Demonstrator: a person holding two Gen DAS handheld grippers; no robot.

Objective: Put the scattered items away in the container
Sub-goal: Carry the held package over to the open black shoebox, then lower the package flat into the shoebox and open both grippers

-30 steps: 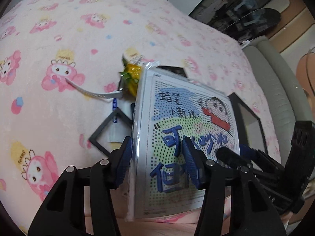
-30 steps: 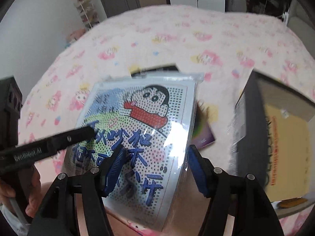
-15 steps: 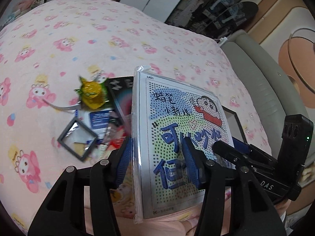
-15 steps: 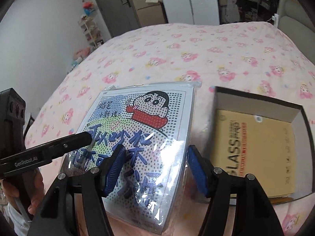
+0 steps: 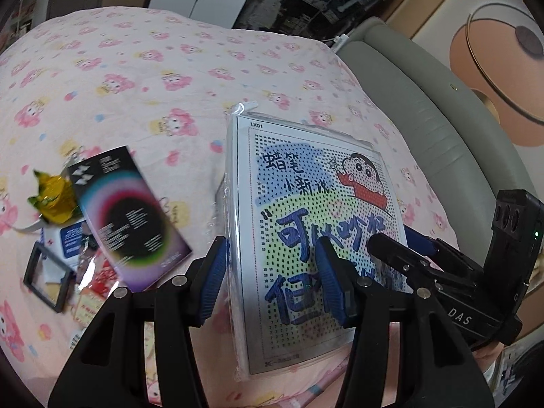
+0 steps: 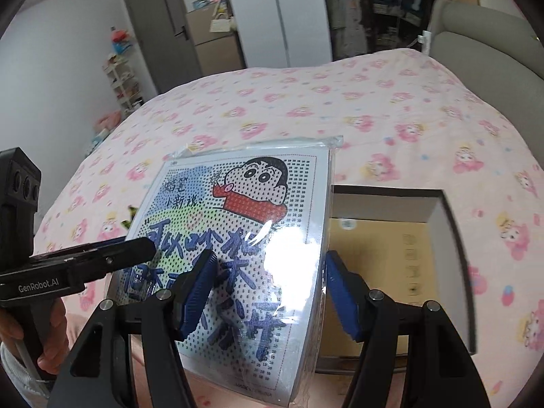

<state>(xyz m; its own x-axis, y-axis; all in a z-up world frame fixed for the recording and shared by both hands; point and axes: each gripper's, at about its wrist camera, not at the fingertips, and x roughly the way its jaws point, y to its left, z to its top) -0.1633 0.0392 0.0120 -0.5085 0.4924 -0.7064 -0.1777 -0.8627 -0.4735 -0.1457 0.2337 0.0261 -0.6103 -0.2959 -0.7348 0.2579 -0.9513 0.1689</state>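
Note:
A plastic-wrapped cartoon pattern pack [image 5: 316,234] is held up above the pink bed between both grippers. My left gripper [image 5: 272,278] is shut on its left edge. My right gripper [image 6: 268,292] is shut on its right edge, and the pack [image 6: 244,238] bows between its jaws. The open black box [image 6: 452,224] lies on the bed just right of the pack, with a tan carton [image 6: 391,272] inside. Scattered items lie to the left in the left wrist view: a dark booklet [image 5: 125,214], a yellow foil wrapper [image 5: 54,197], a small black frame [image 5: 47,278].
The pink patterned bedspread [image 6: 340,102] covers the whole surface. A grey padded headboard [image 5: 425,102] runs along the right. A blue-and-white packet [image 5: 68,241] and red paper bits [image 5: 95,289] lie by the frame. Wardrobe and shelves stand beyond the bed.
Both grippers have lifted the pack higher off the bed. The box interior and the booklet beneath have come into view.

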